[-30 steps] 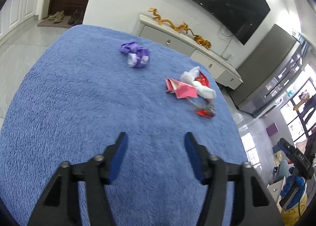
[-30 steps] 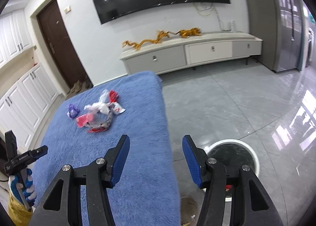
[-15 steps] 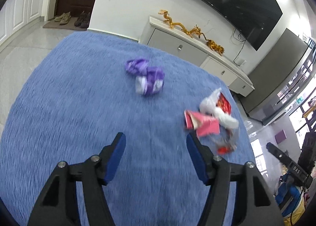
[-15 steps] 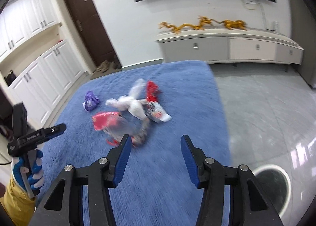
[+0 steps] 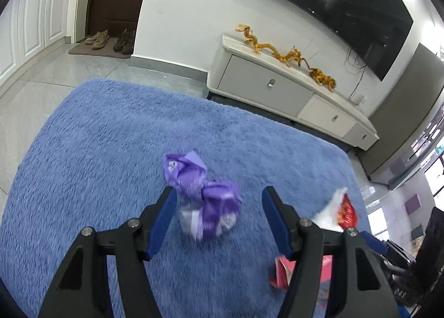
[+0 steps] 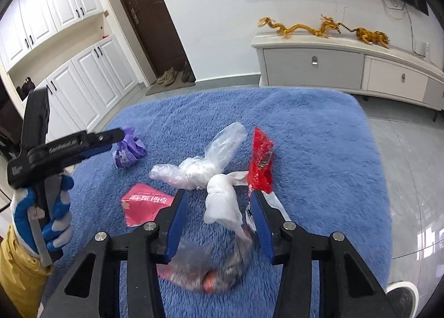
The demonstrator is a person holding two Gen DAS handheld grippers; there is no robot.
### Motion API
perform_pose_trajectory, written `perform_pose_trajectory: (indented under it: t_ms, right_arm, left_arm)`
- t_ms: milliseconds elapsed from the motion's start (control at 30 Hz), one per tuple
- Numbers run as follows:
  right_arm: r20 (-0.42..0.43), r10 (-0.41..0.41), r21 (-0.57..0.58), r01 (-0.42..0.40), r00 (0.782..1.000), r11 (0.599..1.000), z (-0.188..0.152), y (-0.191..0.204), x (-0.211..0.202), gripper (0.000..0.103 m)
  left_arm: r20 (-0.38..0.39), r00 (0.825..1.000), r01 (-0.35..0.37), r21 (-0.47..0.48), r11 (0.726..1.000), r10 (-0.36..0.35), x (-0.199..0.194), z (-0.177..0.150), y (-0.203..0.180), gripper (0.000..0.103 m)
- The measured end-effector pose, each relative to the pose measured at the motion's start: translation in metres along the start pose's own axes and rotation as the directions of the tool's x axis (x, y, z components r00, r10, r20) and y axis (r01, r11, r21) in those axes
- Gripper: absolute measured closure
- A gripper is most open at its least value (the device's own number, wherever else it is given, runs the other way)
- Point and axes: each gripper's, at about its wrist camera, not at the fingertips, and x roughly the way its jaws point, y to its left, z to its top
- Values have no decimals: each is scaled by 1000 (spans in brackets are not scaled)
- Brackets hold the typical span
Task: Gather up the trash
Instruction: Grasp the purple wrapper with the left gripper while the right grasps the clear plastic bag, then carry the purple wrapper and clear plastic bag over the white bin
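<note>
Right claw (image 6: 217,213) is angled down over the blue rug (image 6: 319,151) and its jaws are closing, but the pads aren't pressing on anything. Right under it, closest to the camera, there's a clear bag with red scraps (image 6: 211,270), a bit blurry. Between the tips sits a knotted white wad (image 6: 222,201). Just left of the left tip is a pink packet (image 6: 144,204), and just past the right tip a red wrapper (image 6: 260,159) lies lengthwise. A little further out is a crumpled clear plastic bag (image 6: 205,162).

Left claw (image 5: 217,212) is open, nothing pinched. The purple wrapper (image 5: 202,193) sits on the rug between the tips, closer to the left one. Off to its right you can see the pink packet and the red and white bits again.

Way behind it all: a low white cabinet (image 6: 347,68) with gold dragon ornaments (image 6: 299,27) on top.
</note>
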Motion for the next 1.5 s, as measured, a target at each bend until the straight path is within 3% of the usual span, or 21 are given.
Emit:
perform_pose_trajectory:
  t_ms: [100,233,300,333,533,900,1233,1500]
  right_arm:
    - [-16,-1,-3,1,1000,1000,-2,-2,9,63]
    - [-40,9,1,-9,999,1000,-5,-6,19,79]
    - [-45,17,-5,-18,999,1000,-6,-6,20,85]
    - [-42,18,-6,-19,999,1000,-6,-5,20,89]
    - [14,45,-3,-45,999,999,-2,2,-1,91]
    - [127,51,-44,-46,991,998,-8,39,-85,91]
    - [197,5,-59,7,980,998,-48,63,-164,91]
    - [265,-45,-10,49,963,999,-79,53,-216,91]
  left_arm:
    - [-28,999,-35,-16,999,34,18,-1,6,41]
    - [-28,999,-46,-13,999,45,31,-7,10,43]
    - [-26,999,-43,1,999,43,32,-8,7,58]
    - [-27,999,-38,1,999,38,31,-9,7,58]
    - [-9,1000,-24,5,1000,24,16,-14,7,60]
    - [52,999,14,45,999,-17,-76,-35,-4,60]
    - [81,995,44,95,994,-52,-162,-72,-19,60]
    - [102,987,112,150,982,-128,-207,-89,-55,60]
